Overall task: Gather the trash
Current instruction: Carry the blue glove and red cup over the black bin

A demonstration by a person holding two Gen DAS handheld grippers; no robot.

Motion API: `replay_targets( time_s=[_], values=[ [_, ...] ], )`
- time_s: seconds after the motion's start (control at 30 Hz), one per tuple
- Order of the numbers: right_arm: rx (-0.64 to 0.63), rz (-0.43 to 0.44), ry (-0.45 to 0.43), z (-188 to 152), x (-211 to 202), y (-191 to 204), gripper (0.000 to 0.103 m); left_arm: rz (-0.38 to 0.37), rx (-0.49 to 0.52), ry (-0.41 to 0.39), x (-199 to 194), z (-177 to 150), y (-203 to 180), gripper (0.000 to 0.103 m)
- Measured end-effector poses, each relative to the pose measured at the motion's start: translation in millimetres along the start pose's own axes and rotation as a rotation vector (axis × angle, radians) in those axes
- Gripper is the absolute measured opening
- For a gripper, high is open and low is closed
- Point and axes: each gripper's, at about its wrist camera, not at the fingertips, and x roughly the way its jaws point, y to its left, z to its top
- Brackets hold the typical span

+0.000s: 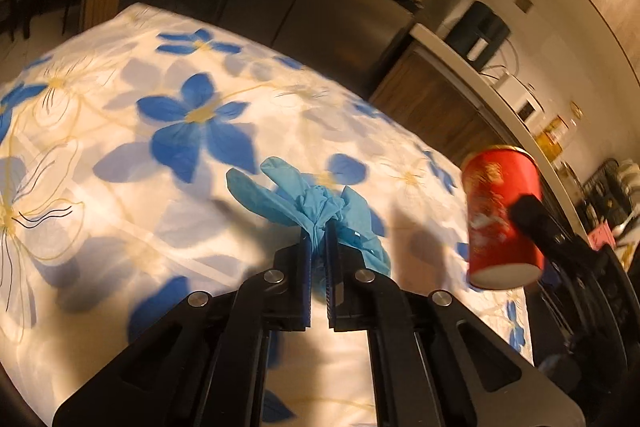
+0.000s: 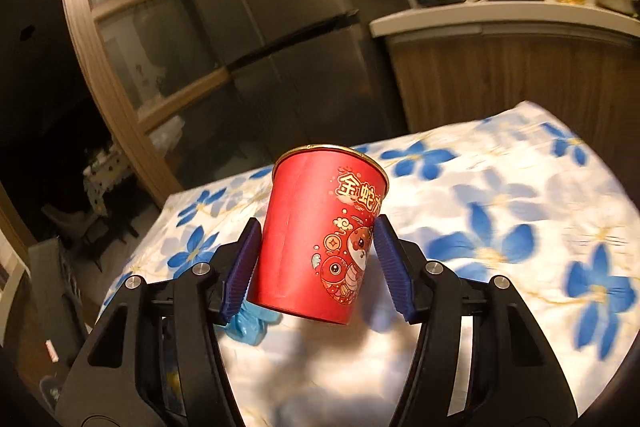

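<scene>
While its blue pads pinch a crumpled blue disposable glove, the left gripper is clamped tight on the bunched middle, loose ends splaying above the flowered tablecloth. Right of the glove, the right gripper grasps a red paper cup with a cartoon snake and gold rim, both pads against its sides, the cup upright, slightly tilted, and lifted clear of the cloth. Beyond the tablecloth stand a steel refrigerator and a kitchen counter with appliances.
</scene>
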Motion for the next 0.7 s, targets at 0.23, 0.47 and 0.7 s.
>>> replay_targets(
  time_s=[0.23,0.47,0.7],
  values=[
    [0.047,-0.066,-0.098,2,-76,-46,0.057,-0.044,0.092,-0.039,-26,-7,-55,0.005],
    [0.101,-0.128,-0.167,2,-140,-96,0.057,-0.1,0.185,-0.038,-36,-31,-123,0.005],
    [0.144,-0.176,-0.225,1,-189,-142,0.057,-0.156,0.281,-0.016,-34,-62,-192,0.005]
  ],
)
